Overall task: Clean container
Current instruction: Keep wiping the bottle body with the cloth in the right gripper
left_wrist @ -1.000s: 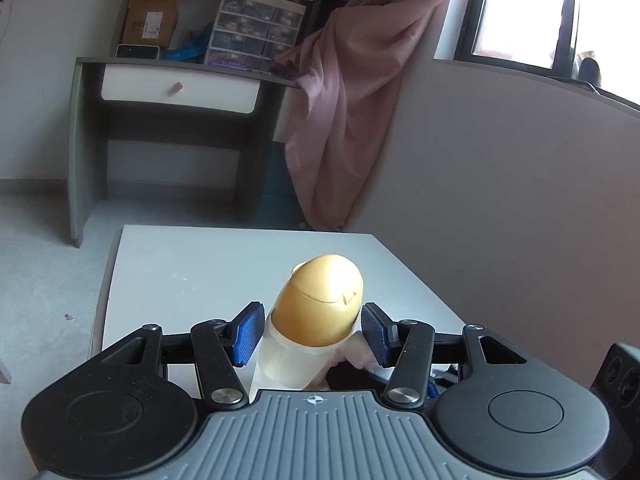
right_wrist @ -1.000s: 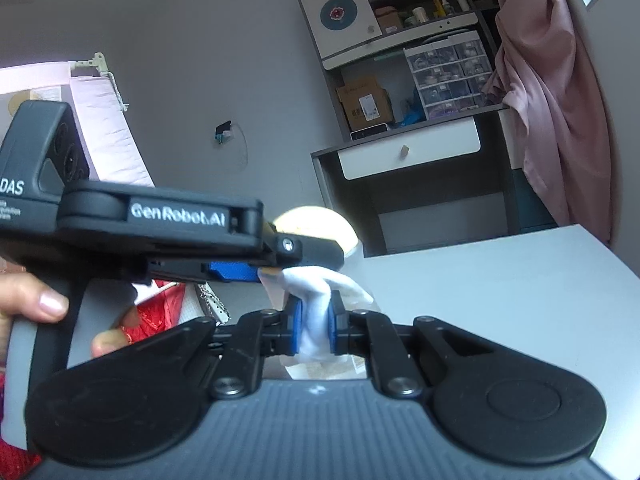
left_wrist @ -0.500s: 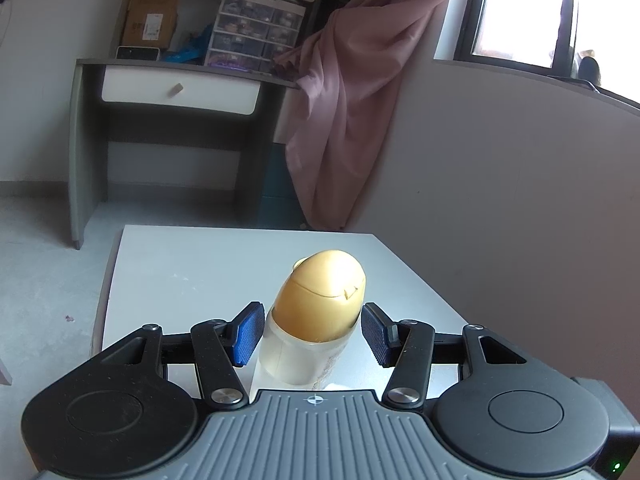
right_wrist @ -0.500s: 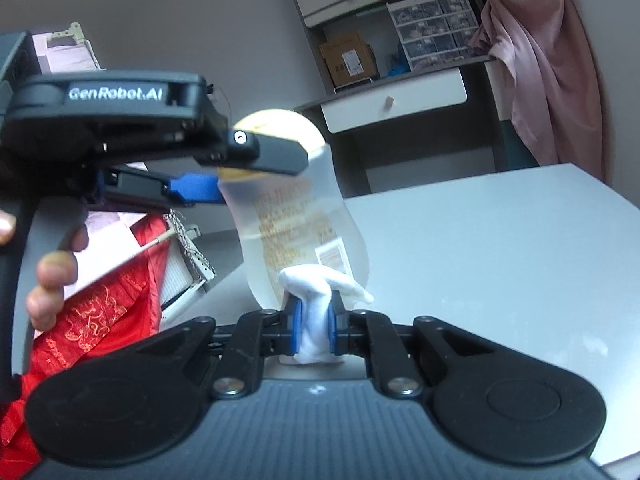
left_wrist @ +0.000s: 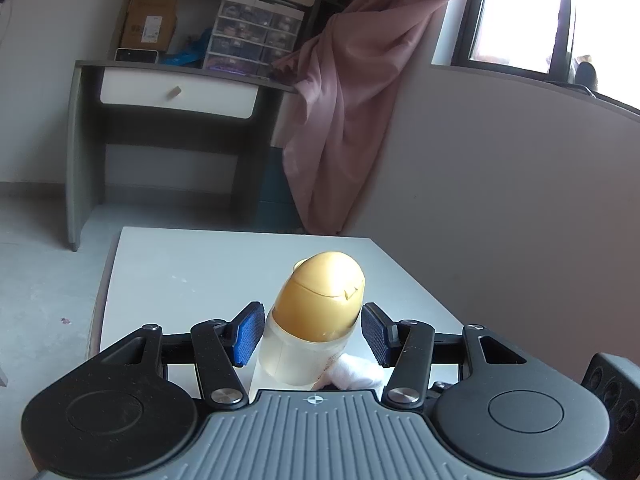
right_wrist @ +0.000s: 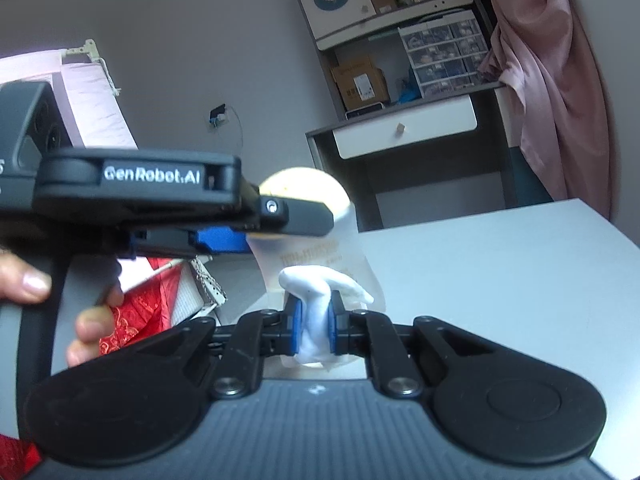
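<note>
The clear plastic bottle with a rounded mustard-yellow cap (left_wrist: 320, 320) is held up over the near end of the white counter (left_wrist: 192, 272), clamped between the blue pads of the left claw (left_wrist: 312, 334) just below the cap. The right claw (right_wrist: 314, 326) is pinched tight on a wad of white tissue (right_wrist: 316, 300), which presses against the bottle's lower side, over the printed label.

The step in hand looks like wiping the bottle's wall. To do it well, the left claw should keep the bottle steady while the tissue travels in short strokes along the wall, working around the label instead of only dabbing one spot. The pressure should stay light, since the bottle is held only near its top and a hard push low down could swing it in the grip.

Relative to the bottle, the counter stretches away bare toward its far edge, so there is open room ahead. The counter's right edge runs close to a grey wall (left_wrist: 500, 200), leaving little space on that side. In the right wrist view a person's hand (right_wrist: 60, 292) grips the left handle, close beside the bottle, with red fabric (right_wrist: 140, 312) below it.
</note>
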